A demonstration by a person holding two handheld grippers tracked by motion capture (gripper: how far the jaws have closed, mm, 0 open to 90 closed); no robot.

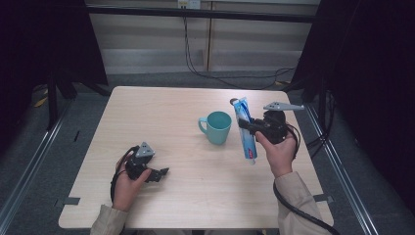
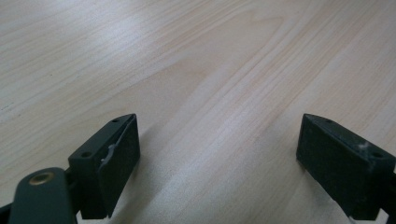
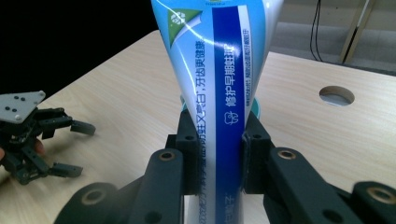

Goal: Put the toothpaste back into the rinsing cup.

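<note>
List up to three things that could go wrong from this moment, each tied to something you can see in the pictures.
1. The right gripper clamps the toothpaste tube around its middle, so the soft tube could buckle or slip through the pads.
2. The tube hangs close beside the teal mug; a swing might knock the mug over.
3. The left gripper rests open on the table, away from the mug, so nothing steadies the mug if it is bumped.
</note>
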